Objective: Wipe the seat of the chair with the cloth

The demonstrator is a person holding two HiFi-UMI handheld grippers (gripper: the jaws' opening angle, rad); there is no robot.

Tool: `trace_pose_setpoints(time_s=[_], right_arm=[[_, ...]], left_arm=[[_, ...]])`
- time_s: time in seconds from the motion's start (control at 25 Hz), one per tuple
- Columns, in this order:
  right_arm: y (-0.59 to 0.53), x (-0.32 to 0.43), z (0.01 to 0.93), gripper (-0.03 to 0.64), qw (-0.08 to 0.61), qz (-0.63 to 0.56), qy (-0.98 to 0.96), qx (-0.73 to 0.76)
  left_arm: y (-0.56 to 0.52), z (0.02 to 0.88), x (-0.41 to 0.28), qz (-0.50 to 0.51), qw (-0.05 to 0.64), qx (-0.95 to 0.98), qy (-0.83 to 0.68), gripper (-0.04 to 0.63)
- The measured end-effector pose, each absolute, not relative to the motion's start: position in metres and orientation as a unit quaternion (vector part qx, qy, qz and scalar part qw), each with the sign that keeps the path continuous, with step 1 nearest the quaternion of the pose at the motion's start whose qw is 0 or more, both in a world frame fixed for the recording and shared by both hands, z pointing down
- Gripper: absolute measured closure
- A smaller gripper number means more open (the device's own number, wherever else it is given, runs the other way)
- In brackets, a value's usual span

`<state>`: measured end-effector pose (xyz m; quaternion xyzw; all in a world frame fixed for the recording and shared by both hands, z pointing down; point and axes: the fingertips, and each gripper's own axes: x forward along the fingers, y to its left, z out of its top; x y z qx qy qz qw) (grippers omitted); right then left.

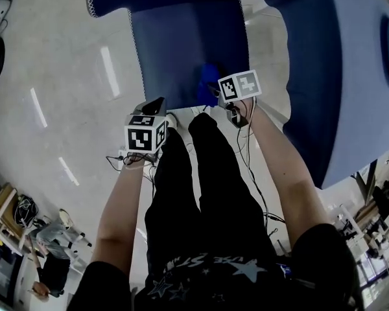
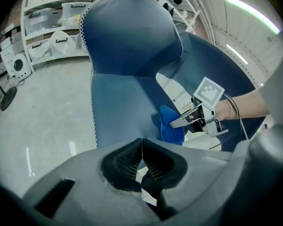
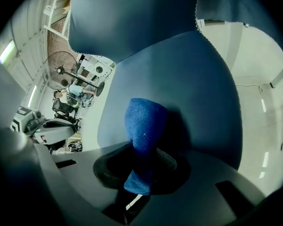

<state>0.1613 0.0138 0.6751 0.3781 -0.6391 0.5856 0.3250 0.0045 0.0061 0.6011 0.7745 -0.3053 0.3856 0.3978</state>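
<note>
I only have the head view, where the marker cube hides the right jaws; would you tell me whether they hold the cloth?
Observer: Yes, the right gripper is shut on the blue cloth, which sticks out beyond its jaws.
Operator: Thank you. And the left jaws?
Observer: The left gripper is shut, with nothing between its jaws.
Operator: Where is the cloth's free end?
Observer: Over the chair seat, casting a shadow on it.

Fuzzy terry cloth (image 3: 142, 126) against the chair's smooth, matt upholstered seat (image 3: 198, 93).
</note>
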Motion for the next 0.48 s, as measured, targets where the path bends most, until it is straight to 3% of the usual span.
trace_pose_setpoints(time_s=[0.16,0.48], right_arm=[[0.02,0.196,0.682,0.537,0.309,0.599,-0.63,0.386],[0.036,0.259,0.674,0.54,0.363,0.575,-0.607,0.41]], left_arm=[[0.007,0.605,0.021,0.397,0.391,0.779,-0.287,0.574],[0.009,0.6,0.043,0.407,0.386,0.785,-0.264,0.575]])
